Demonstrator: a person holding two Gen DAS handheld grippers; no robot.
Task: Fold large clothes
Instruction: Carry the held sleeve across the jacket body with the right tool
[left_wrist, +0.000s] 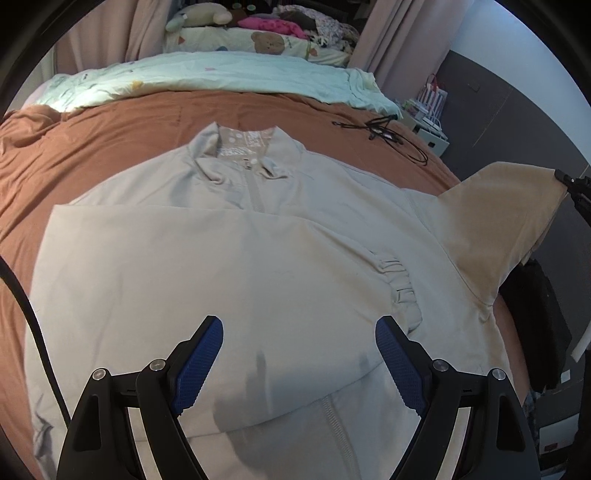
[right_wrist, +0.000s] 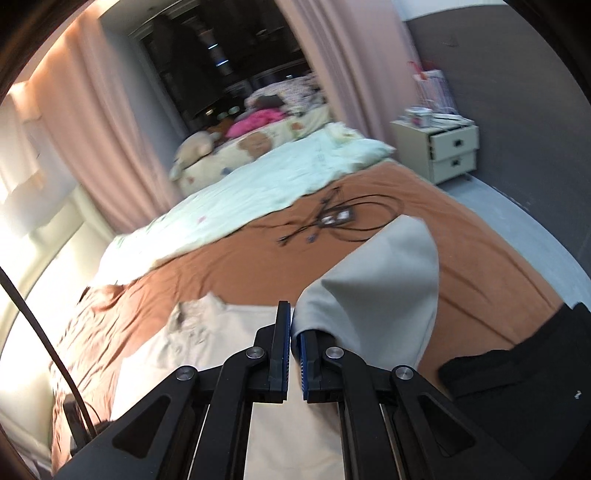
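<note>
A large beige zip jacket (left_wrist: 229, 258) lies front up on the brown bedspread (left_wrist: 92, 147), collar at the far side. Its left sleeve is folded across the chest, with the gathered cuff (left_wrist: 400, 284) at centre right. My left gripper (left_wrist: 299, 339) hovers open and empty above the jacket's lower front. My right gripper (right_wrist: 291, 332) is shut on the right sleeve (right_wrist: 384, 280) and holds it lifted off the bed. In the left wrist view the raised sleeve (left_wrist: 498, 221) shows at the right with the right gripper's tip (left_wrist: 574, 186) at its end.
A tangle of black cables (right_wrist: 332, 221) lies on the bedspread beyond the jacket. A pale green quilt (left_wrist: 221, 74) and pillows cover the far end of the bed. A cream nightstand (right_wrist: 450, 147) stands at the right. Dark clothing (right_wrist: 517, 354) hangs off the bed's right edge.
</note>
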